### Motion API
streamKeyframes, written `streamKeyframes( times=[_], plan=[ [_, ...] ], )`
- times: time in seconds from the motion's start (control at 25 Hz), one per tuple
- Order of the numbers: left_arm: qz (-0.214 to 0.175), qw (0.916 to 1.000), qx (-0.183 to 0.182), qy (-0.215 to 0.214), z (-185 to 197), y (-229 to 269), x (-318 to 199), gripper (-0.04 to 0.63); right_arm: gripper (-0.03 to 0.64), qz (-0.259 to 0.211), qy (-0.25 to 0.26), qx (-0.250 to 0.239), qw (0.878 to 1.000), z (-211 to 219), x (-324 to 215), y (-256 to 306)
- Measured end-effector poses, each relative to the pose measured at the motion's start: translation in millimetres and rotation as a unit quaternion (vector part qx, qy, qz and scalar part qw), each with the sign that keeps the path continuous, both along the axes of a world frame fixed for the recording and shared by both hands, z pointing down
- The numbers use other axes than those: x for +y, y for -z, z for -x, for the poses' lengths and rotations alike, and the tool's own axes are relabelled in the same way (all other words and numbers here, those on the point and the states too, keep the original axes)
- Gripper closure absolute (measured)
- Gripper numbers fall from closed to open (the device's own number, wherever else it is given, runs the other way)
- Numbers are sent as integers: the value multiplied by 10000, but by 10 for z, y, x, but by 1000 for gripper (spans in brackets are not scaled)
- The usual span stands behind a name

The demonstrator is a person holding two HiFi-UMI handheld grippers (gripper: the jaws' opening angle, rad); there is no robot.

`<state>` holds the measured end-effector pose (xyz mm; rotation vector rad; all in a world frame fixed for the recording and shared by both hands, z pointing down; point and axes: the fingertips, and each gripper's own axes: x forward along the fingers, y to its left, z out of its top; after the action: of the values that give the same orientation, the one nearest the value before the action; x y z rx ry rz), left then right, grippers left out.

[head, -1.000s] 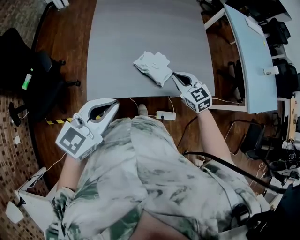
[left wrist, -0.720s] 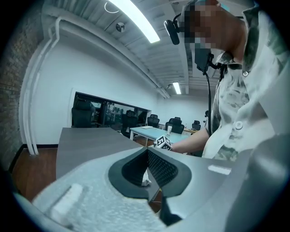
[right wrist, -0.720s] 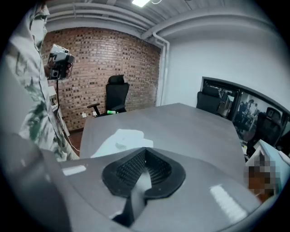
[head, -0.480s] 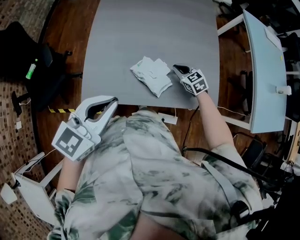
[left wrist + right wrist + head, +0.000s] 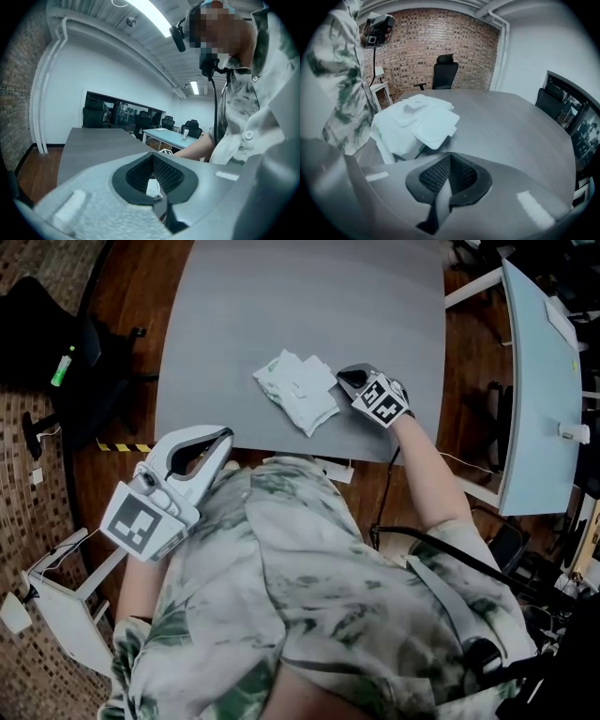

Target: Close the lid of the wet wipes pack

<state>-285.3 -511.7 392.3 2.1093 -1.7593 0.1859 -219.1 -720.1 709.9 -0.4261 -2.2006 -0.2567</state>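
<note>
Approach step: the soft white wet wipes pack lies just ahead-left of our right gripper, whose jaws are pressed together. Next we press its seemingly open lid flat.

A grey table stands on a wood floor near a brick wall.

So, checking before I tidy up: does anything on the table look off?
Only the crumpled white wet wipes pack on the grey table: its white oval lid is flipped open, and the pack lies askew near the front edge.
</note>
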Motion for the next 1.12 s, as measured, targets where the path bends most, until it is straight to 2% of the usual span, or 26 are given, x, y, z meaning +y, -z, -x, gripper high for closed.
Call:
streamKeyframes(
  times=[0.12, 0.28, 0.48, 0.72, 1.12],
  plan=[
    [7, 10000, 37, -34, -17, -11, -45, 592, 611, 156, -15, -10, 9999, -25, 55, -7],
    [23, 9999, 31, -102, 4, -24, -85, 592, 609, 515, -303, -375, 9975, 66, 47, 123],
    [-43, 9998, 51, -189, 32, -17, -92, 592, 611, 652, -456, -603, 9950, 109, 47, 304],
    [-69, 9996, 44, -267, 80, -52, 33, 592, 611, 647, -395, -814, 9938, 204, 202, 544],
    [-339, 9989, 78, -310, 197, 44, 367, 592, 611, 544, -271, -784, 9951, 324, 636, 723]
  ],
)
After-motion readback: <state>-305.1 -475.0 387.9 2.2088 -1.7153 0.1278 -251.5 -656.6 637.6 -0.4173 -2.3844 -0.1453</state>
